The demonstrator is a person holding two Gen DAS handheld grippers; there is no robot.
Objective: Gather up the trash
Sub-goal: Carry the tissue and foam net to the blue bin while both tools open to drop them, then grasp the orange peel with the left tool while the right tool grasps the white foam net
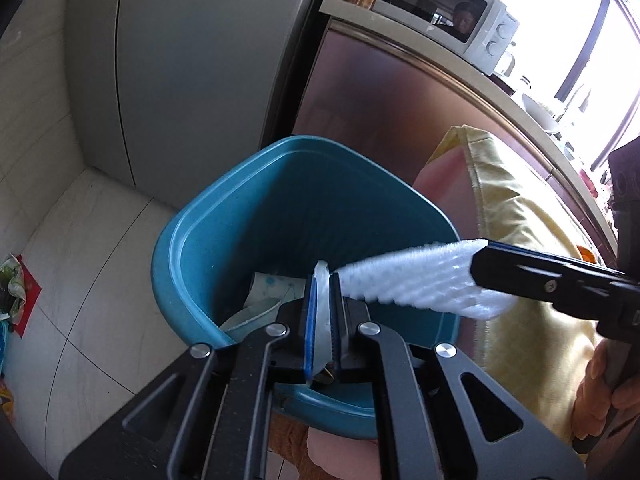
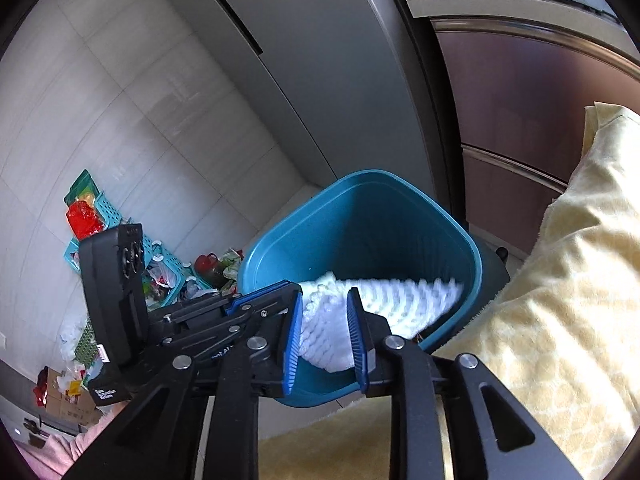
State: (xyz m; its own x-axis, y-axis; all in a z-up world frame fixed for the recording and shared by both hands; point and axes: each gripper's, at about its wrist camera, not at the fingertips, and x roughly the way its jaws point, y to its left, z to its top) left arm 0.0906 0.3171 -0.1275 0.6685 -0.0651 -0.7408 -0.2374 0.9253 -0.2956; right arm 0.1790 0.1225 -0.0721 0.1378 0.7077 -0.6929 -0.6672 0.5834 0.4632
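A teal waste bin (image 1: 248,200) (image 2: 360,216) stands open in front of both grippers, with dotted paper (image 1: 274,284) and pale scraps at its bottom. My left gripper (image 1: 322,280) hangs over the near rim, shut on a thin white plastic piece (image 1: 320,320) that sticks out past its blue pads. My right gripper (image 2: 325,312) reaches in from the right, its blue pads a little apart with a white foam net (image 2: 332,332) (image 1: 420,280) filling the gap and touching both. The net's far end hangs blurred over the bin's mouth. In the right wrist view the left gripper (image 2: 294,286) comes in from the left.
A grey fridge (image 1: 180,60) and a brown cabinet (image 1: 380,92) with a microwave (image 1: 452,12) stand behind the bin. Yellow fabric (image 2: 560,280) fills the right side. Teal baskets (image 2: 160,256), bags and cardboard clutter the tiled floor at left. A hand (image 1: 600,380) holds the right gripper.
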